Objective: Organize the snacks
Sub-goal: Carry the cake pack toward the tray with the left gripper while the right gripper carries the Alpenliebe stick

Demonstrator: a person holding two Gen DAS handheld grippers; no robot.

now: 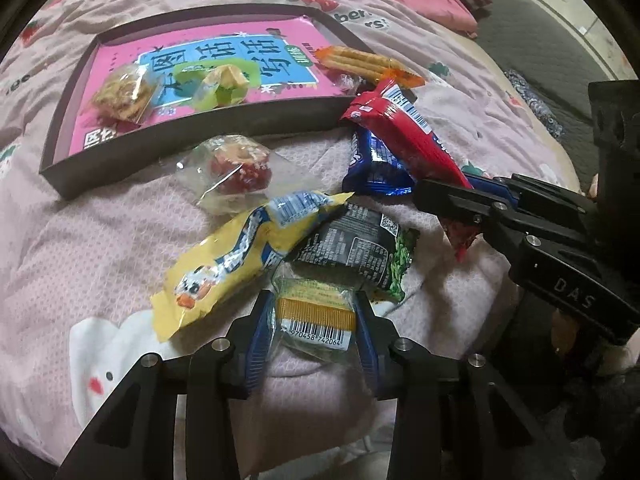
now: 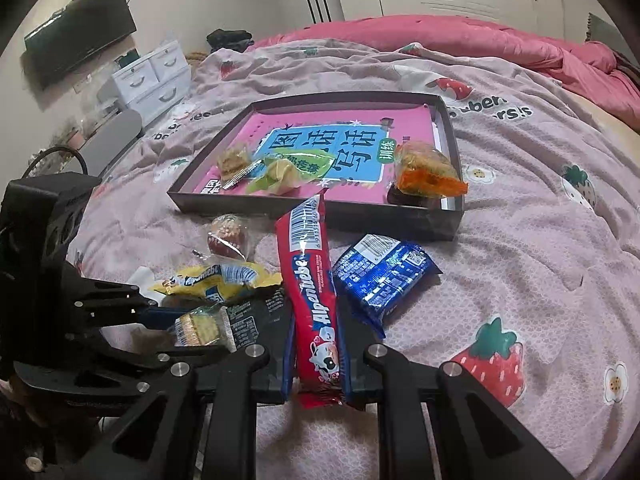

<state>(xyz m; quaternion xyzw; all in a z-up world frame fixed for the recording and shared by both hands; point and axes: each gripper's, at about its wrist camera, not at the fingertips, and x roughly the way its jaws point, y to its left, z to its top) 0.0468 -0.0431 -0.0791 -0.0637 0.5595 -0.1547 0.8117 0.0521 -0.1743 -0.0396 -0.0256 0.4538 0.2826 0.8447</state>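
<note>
On pink bedding (image 2: 540,240), a red candy stick (image 2: 312,304) and a small cracker packet (image 1: 316,312) are being clamped by the right gripper (image 2: 316,376) and left gripper (image 1: 316,320), probably for sorting into the tray (image 2: 320,210).

You've got a pale pink blanket (image 2: 520,240) printed with red strawberries and white flowers. The dark brown tray (image 2: 320,210) is lined with a hot-pink book (image 2: 328,136) with a blue panel. There's your red Alpenliebe stick (image 2: 312,300) with white lettering, a shiny blue packet (image 2: 380,276), a yellow packet (image 1: 240,256), a black-and-green packet (image 1: 360,248) and an orange-striped biscuit pack (image 1: 316,316) in clear green wrap.
</note>
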